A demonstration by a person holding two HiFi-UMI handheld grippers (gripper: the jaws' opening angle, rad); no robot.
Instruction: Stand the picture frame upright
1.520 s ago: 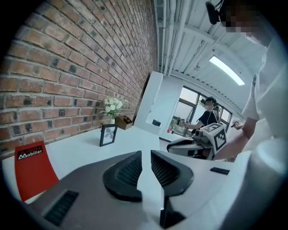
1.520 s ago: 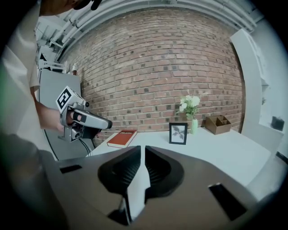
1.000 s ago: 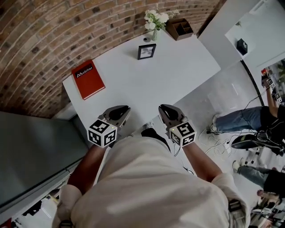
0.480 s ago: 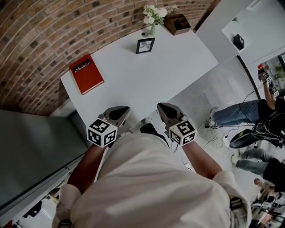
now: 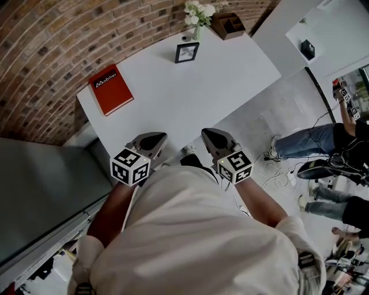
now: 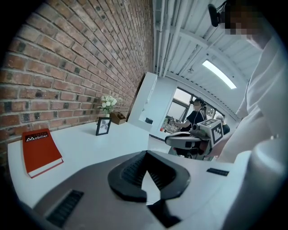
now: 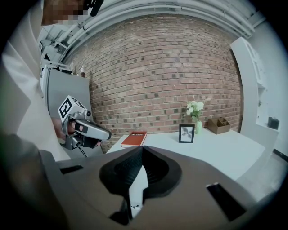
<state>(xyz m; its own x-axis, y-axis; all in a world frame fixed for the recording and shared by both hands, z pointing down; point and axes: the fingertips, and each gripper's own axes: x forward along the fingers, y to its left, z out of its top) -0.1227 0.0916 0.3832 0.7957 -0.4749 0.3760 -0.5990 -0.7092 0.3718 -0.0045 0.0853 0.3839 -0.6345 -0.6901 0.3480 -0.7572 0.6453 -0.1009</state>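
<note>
At the far edge of the surface (image 5: 202, 98) a small vase (image 5: 197, 33) is seen with white flowers (image 5: 199, 11) standing in it. Just to its right, at the far right corner, a wooden box (image 5: 228, 25) with compartments is set; what lies in it cannot be made out.

The left claw (image 5: 157, 137) is held over the near edge of the surface, its jaws brought fully together with nothing between them. The right claw (image 5: 206, 132) is held beside it, a little apart, over the same near edge; its jaws are likewise closed tip to tip and nothing is gripped. Neither claw is in contact with any object.

The surface is white. A red book (image 5: 110, 97) is laid flat on its left part. The picture frame (image 5: 187, 52) is placed at the far side, just in front of the vase and well apart from both claws; in the two gripper views it is seen standing on its lower edge, facing the near side.

A brick wall (image 5: 46, 46) runs behind the surface. A grey cabinet (image 5: 40, 190) is seen at the near left. On the pale floor (image 5: 288, 115) to the right, cables (image 5: 282, 184) are strewn and a person (image 5: 311, 152) in jeans is seated.
</note>
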